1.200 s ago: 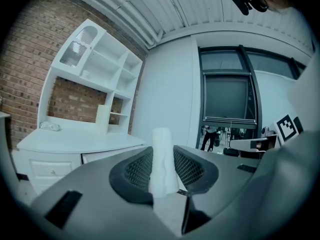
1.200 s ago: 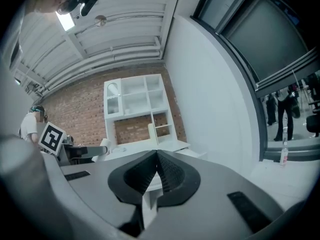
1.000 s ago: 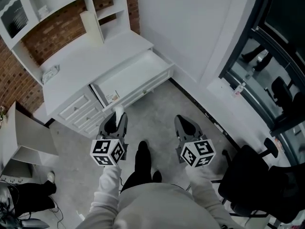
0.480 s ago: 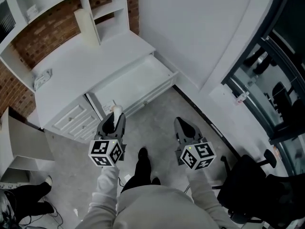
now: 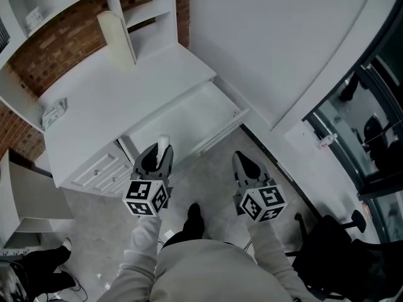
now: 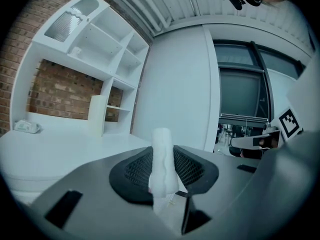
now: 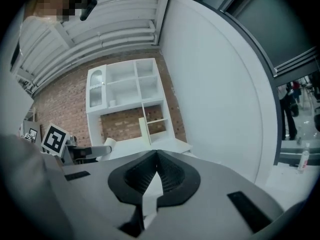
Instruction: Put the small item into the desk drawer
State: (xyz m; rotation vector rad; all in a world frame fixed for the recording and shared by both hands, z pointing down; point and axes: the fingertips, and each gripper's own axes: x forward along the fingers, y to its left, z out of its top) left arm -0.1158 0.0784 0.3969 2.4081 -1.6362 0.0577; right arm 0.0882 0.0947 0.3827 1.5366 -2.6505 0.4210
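Observation:
The white desk (image 5: 107, 93) stands ahead with its wide drawer (image 5: 189, 115) pulled out and its inside bare. My left gripper (image 5: 161, 150) is shut on a small white item (image 5: 164, 143), which stands upright between the jaws (image 6: 162, 159). In the head view the item's tip is level with the drawer's front edge, near its left end. My right gripper (image 5: 244, 163) hovers over the floor, in front of the drawer's right part. Its jaws meet at the tips with nothing between them, as the right gripper view (image 7: 156, 154) shows.
A white shelf unit (image 5: 135, 5) rises behind the desk against a brick wall. A small packet (image 5: 53, 113) lies on the desktop at left, and an upright white panel (image 5: 116, 39) stands at the back. Closed small drawers (image 5: 101, 168) sit left of the open one. A black chair (image 5: 334, 244) stands at right.
Both grippers have moved forward towards the desk, so the open drawer now lies closer. The white item stays held in the left gripper. The right jaws stay shut.

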